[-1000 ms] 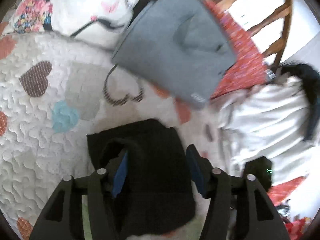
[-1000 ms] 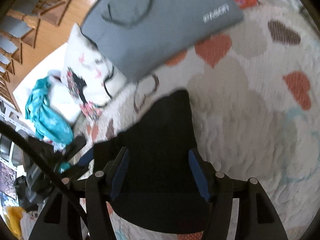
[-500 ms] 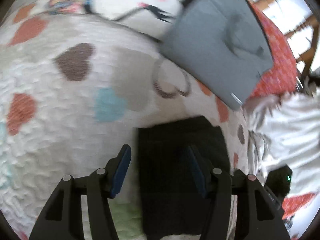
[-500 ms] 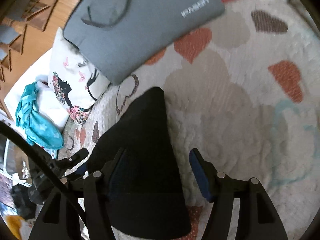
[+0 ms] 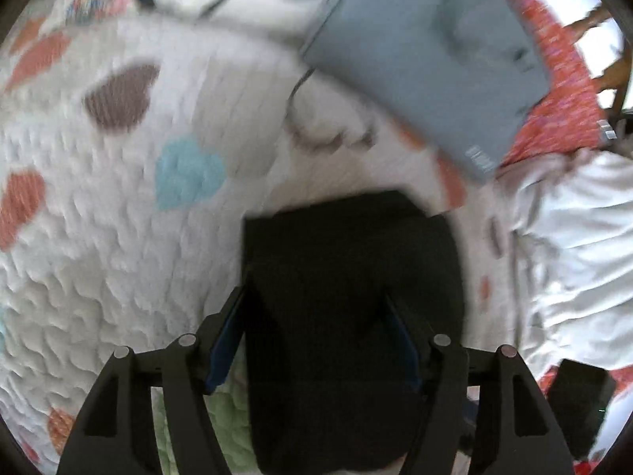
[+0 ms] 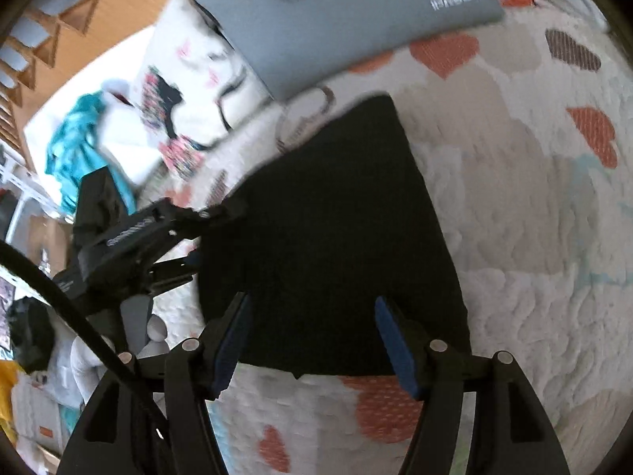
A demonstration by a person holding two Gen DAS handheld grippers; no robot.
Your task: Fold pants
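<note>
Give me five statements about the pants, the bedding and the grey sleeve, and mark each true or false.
1. The black pants lie folded on a heart-patterned quilt. True.
2. The grey sleeve lies on top of the pants. False: it lies beyond them, apart.
3. The right gripper is clamped on the quilt. False: its jaws stand apart over the pants' near edge.
4. A white printed pillow lies beside the sleeve. True.
5. The pants are red. False: black.
</note>
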